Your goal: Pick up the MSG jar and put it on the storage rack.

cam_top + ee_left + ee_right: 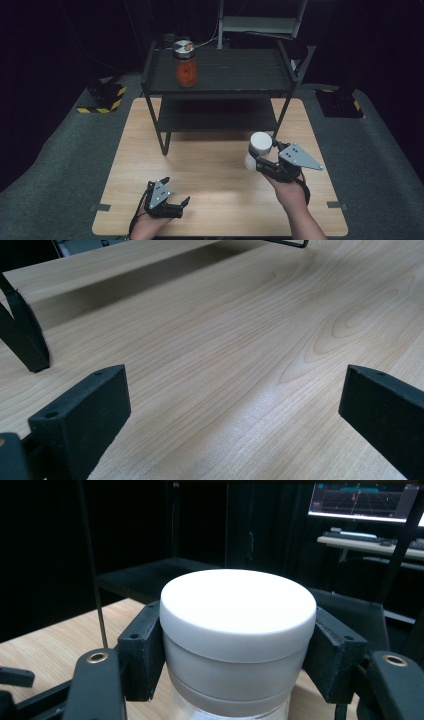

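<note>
My right gripper (261, 150) is shut on a white-lidded jar (259, 145), held just above the wooden table (210, 165) near the right front leg of the black shelf unit (220, 75). In the right gripper view the white-lidded jar (237, 630) sits between both pads (142, 652), its lower body clear. A second jar (185, 63) with a metal lid and orange-red contents stands on the shelf's top level at the left. My left gripper (177, 192) rests open near the table's front left edge; its jaws (235, 410) stand wide apart over bare wood.
The shelf unit has a lower level (217, 117) beneath the top one. A shelf leg (22, 335) shows at the left of the left gripper view. Dark grey floor surrounds the table, with a yellow-black striped base (102, 97) at the back left.
</note>
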Demonstrator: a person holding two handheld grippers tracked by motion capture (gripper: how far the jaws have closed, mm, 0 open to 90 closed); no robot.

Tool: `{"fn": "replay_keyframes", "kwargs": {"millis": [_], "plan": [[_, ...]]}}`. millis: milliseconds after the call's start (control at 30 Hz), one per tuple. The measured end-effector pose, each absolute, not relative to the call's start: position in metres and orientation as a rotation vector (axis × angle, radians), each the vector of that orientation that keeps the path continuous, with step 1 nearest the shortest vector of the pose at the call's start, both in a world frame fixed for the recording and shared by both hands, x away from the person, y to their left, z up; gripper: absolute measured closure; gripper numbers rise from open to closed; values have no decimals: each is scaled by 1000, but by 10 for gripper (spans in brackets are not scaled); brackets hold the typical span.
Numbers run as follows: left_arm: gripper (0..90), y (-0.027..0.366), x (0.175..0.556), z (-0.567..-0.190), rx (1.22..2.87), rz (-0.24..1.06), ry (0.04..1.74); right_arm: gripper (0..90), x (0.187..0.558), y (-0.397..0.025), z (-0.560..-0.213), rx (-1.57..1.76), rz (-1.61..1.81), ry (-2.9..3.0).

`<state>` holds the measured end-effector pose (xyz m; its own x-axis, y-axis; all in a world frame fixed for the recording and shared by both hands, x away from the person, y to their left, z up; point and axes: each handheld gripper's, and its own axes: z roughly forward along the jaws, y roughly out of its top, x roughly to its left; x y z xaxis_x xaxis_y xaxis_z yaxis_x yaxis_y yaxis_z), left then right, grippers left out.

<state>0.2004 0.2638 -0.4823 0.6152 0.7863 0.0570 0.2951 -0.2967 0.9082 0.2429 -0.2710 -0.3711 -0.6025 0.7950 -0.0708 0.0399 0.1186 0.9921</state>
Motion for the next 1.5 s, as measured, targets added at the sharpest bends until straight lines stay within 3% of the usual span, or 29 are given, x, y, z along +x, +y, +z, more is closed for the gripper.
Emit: {"fn": "replay_keyframes", "kwargs": {"millis": [1500], "plan": [[4, 267, 202, -483, 1858, 610, 862, 334, 268, -269, -235, 773, 1603, 1694]]}}
